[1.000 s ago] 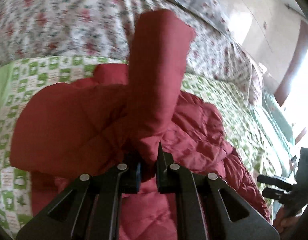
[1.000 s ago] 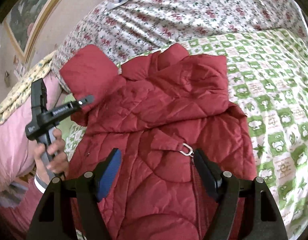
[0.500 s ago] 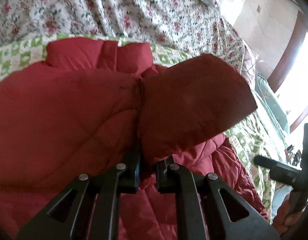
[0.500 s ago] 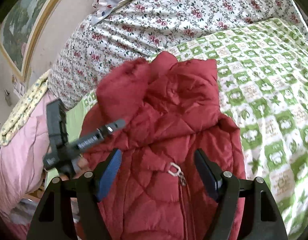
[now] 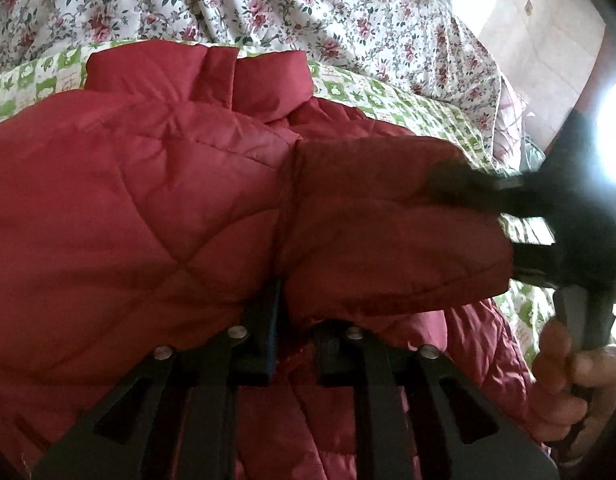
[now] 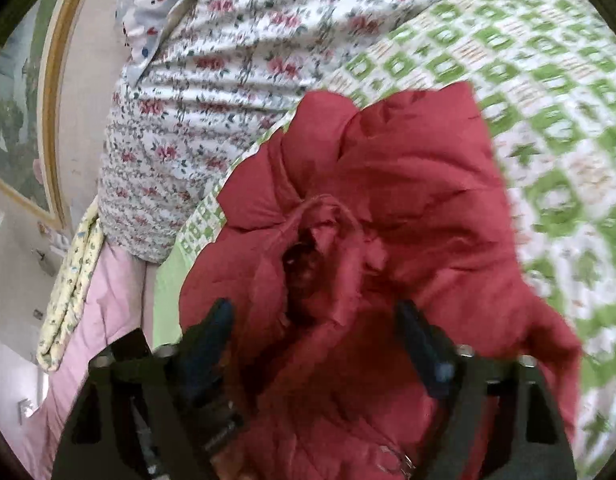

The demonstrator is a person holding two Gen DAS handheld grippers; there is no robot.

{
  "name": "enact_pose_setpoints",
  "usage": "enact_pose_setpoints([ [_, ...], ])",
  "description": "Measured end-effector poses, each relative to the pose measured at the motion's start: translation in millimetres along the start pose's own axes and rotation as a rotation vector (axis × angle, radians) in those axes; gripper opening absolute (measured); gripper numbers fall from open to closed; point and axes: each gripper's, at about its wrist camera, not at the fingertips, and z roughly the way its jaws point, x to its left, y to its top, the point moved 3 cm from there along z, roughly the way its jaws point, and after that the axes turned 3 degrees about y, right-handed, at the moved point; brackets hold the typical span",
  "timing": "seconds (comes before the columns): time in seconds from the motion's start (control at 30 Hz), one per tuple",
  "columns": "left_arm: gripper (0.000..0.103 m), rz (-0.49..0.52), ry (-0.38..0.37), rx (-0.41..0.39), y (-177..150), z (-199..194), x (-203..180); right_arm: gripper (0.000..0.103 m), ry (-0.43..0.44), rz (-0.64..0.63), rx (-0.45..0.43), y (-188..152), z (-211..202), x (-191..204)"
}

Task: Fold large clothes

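Observation:
A red quilted jacket (image 5: 148, 208) lies on a green-and-white checked bed cover (image 5: 388, 96), collar at the far side. My left gripper (image 5: 296, 332) is shut on the jacket's sleeve (image 5: 388, 216), which lies folded across the jacket's front, cuff to the right. My right gripper (image 6: 320, 332) is open with its fingers either side of the sleeve's cuff opening (image 6: 308, 264); it shows blurred at the cuff in the left wrist view (image 5: 488, 216). The jacket (image 6: 428, 200) fills the middle of the right wrist view.
A floral quilt (image 5: 268, 4) is heaped behind the jacket. The checked cover (image 6: 548, 80) stretches to the right. A pink blanket (image 6: 100, 320) and a yellow patterned cloth (image 6: 72, 280) lie at the bed's left edge. A framed picture (image 6: 20, 120) hangs on the wall.
My left gripper has brought the sleeve down from upright and laid it across the jacket's front. My right gripper has moved in to the sleeve's cuff, still open.

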Motion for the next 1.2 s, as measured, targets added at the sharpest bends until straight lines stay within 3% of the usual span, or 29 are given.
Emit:
enact_pose_setpoints([
  [0.07, 0.025, -0.006, -0.028, 0.015, -1, -6, 1, 0.018, -0.028, -0.002, 0.005, 1, 4, 0],
  [0.2, 0.029, -0.02, -0.109, 0.021, -8, -34, 10, 0.012, -0.057, -0.051, -0.01, 3, -1, 4],
  [0.4, 0.029, -0.066, 0.002, -0.098, 17, -89, 61, 0.009, -0.098, -0.099, -0.057, 8, -17, -3],
  [0.53, 0.029, -0.141, 0.081, -0.1, 38, -92, 111, 0.009, -0.15, -0.087, -0.04, 5, -7, -21],
  [0.7, 0.028, -0.175, 0.067, 0.03, 26, -50, 144, 0.014, -0.195, -0.092, -0.018, -5, 1, -33],
  [0.77, 0.028, -0.167, 0.074, 0.039, 18, -42, 148, 0.023, -0.241, -0.11, -0.049, -6, -11, -22],
  [0.87, 0.029, -0.146, 0.107, 0.03, 16, -40, 142, 0.025, -0.357, -0.221, -0.174, -8, -36, 9],
  [0.97, 0.029, -0.129, 0.135, 0.027, 15, -39, 138, 0.029, -0.346, -0.313, -0.234, -13, -43, 38],
  [1.03, 0.029, -0.118, 0.149, 0.026, 15, -40, 136, 0.032, -0.348, -0.373, -0.205, -16, -30, 50],
  [1.1, 0.029, -0.114, 0.16, 0.031, 18, -39, 136, 0.033, -0.364, -0.412, -0.121, -20, -5, 52],
  [1.2, 0.029, -0.085, 0.202, 0.036, 22, -49, 132, 0.033, -0.472, -0.417, -0.005, -26, 30, 28],
])
